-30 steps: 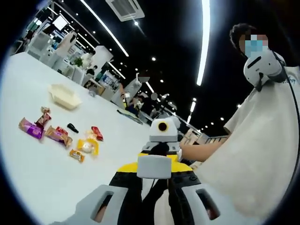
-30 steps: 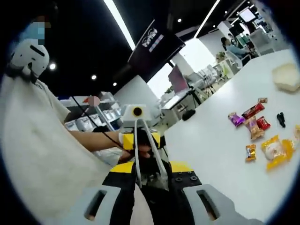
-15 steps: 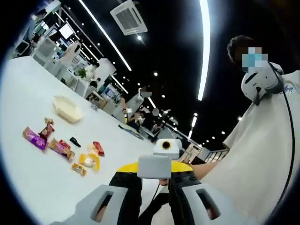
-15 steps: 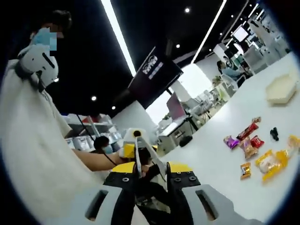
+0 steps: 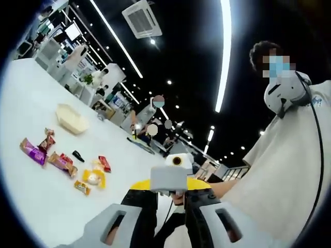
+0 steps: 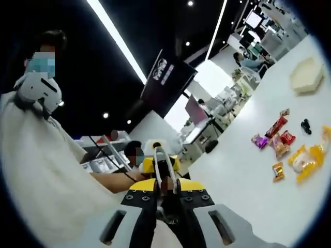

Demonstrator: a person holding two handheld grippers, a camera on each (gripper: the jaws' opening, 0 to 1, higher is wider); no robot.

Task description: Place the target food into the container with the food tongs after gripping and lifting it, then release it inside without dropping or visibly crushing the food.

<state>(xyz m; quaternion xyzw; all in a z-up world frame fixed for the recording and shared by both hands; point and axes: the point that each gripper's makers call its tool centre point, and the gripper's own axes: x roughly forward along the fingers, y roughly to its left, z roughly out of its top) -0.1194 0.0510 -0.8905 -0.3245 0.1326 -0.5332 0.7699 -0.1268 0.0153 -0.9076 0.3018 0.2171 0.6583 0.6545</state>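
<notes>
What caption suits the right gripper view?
Food tongs between the right gripper's fingers, snack packets and container waiting on the white table.

Large open-plan office or lab hall: black ceiling, strip lights (image 5: 225, 51), ceiling vent (image 5: 142, 18), monitors, workstations.

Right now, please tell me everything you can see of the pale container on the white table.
The container is a shallow, open tray, cream-coloured, probably thin plastic or foam. It lies flat on the white table, beyond the scattered snack packets and apart from them. In the right gripper view it looks empty. Nothing touches it but the table.
</notes>
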